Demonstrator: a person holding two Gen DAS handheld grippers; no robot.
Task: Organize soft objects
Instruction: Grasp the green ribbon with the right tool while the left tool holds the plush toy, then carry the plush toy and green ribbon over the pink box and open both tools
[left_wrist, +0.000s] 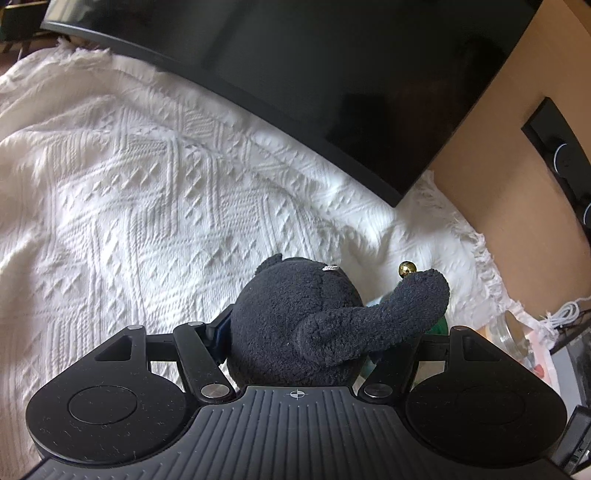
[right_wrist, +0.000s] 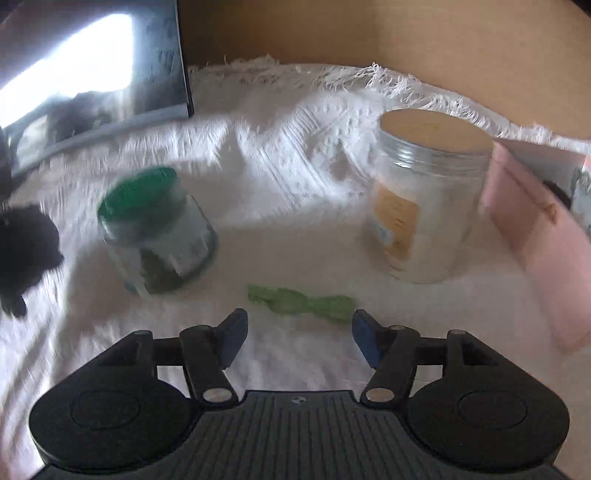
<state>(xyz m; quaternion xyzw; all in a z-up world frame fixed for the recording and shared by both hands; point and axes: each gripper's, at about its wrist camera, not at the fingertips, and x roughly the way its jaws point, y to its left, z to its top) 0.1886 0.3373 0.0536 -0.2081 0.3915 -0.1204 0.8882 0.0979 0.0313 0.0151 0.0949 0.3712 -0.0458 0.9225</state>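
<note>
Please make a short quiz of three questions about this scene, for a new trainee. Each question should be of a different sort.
1. True or false: the left tool is empty.
2. Which lies closest in front of the right tool? A) the green-lidded jar B) the green scrap C) the pink box
3. Fill in: the tall clear jar stands upright on the white ____.

Key:
1. False; it holds the black plush toy.
2. B; the jaws stand open just short of it, not touching.
3. Blanket.
</note>
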